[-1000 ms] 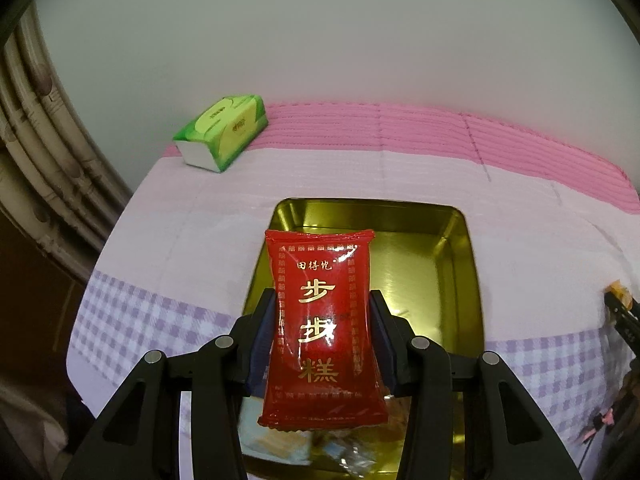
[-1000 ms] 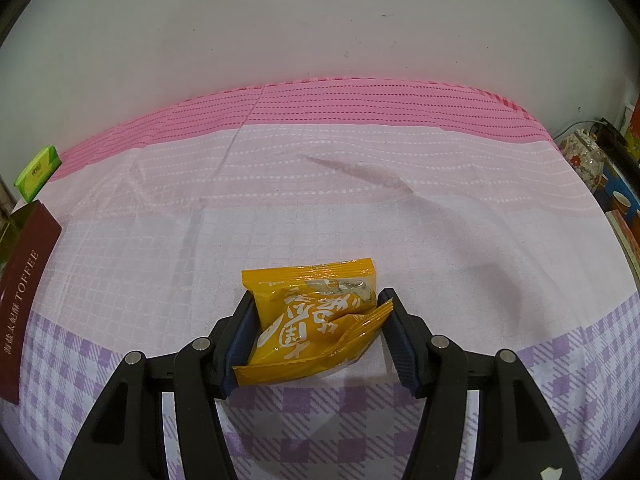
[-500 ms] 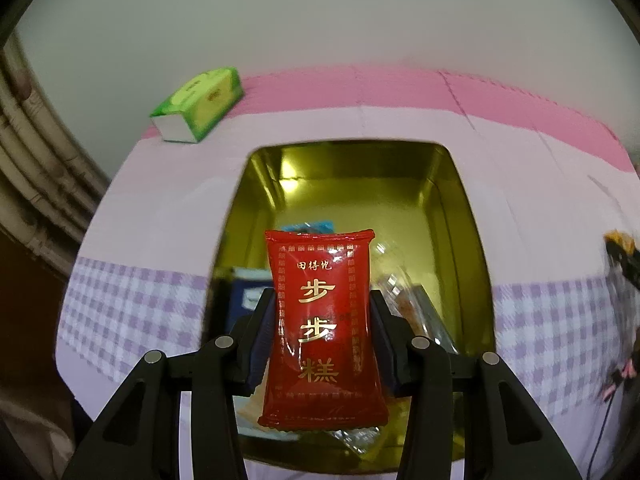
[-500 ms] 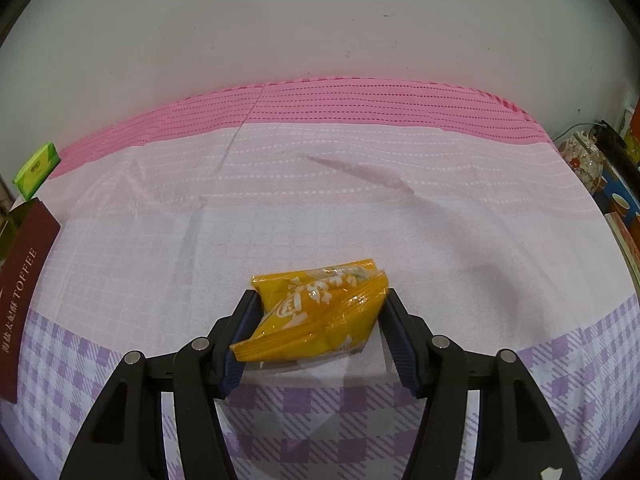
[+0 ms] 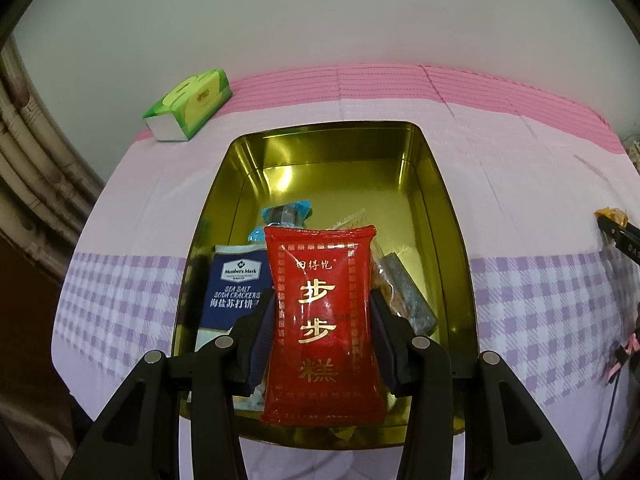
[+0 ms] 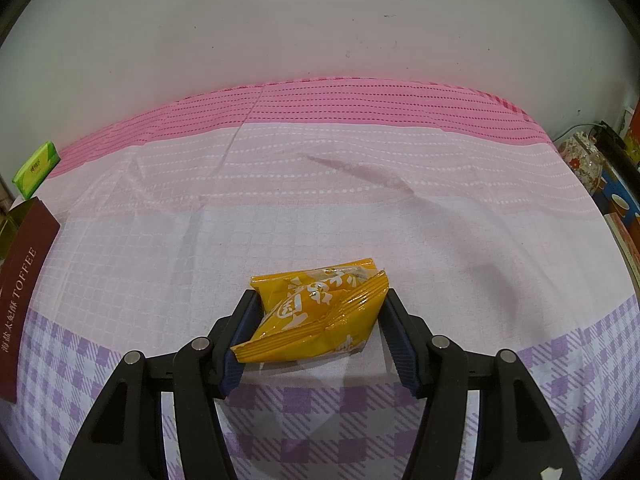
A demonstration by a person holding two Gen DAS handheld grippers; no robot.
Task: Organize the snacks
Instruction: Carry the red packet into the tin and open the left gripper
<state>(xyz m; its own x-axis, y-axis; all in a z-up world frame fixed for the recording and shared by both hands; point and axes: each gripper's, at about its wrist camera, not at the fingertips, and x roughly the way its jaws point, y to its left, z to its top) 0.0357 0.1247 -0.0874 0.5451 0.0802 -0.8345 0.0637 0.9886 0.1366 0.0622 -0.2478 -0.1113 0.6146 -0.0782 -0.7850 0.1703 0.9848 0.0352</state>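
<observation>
Left gripper (image 5: 322,344) clamped on red pack (image 5: 322,316) over the near end of the gold tin (image 5: 444,216), right gripper (image 6: 316,336) clamped on crumpled yellow pack (image 6: 316,320) just above the desk (image 6: 360,208), well apart from the tin. Likely trouble: red pack released too near the front rim and tipping out, or landing askew on the cracker pack (image 5: 236,292). Hidden behind the red pack: much of the tin's contents and front rim; unclear whether the yellow pack touches the cloth.

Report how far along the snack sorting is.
Done: a blue cracker packet and other wrapped snacks lie in the gold metal tin. In hand: the left hand-held gripper holds a red snack packet over it; the right hand-held gripper grips a yellow snack packet. Left: both.
</observation>
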